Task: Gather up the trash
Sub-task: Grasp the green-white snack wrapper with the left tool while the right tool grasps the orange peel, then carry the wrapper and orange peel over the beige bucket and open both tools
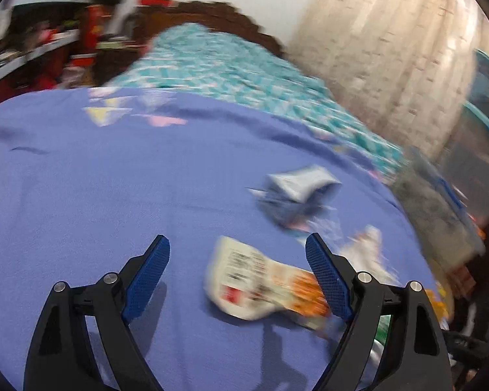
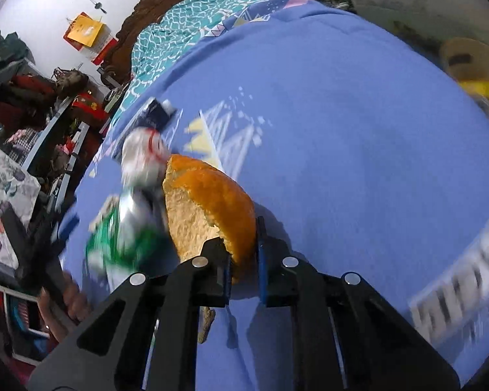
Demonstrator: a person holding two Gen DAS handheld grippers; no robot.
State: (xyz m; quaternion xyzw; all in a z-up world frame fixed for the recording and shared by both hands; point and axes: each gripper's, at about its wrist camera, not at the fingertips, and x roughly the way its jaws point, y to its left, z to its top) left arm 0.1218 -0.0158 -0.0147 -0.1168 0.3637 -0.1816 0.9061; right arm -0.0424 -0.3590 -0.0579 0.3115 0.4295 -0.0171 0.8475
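My left gripper [image 1: 237, 237] is open just above the blue bedsheet [image 1: 114, 179]. A crumpled white and orange wrapper [image 1: 260, 283] lies on the sheet between its fingers, apart from both pads. A silver-blue pouch [image 1: 296, 185] and another white scrap [image 1: 365, 247] lie beyond it, blurred. My right gripper [image 2: 243, 238] is shut on a piece of orange peel [image 2: 205, 205], which sticks up from the jaws. Left of the peel lie a green and silver wrapper [image 2: 130, 228], a silver wrapper [image 2: 143, 159] and a dark blue packet [image 2: 156, 114].
A teal patterned blanket [image 1: 244, 75] covers the far end of the bed below a dark wooden headboard [image 1: 205, 13]. Cluttered shelves [image 1: 32, 49] stand left of the bed. Tiled floor [image 1: 391, 49] runs along the right. A person's hand [image 2: 71, 296] shows at the bed's left edge.
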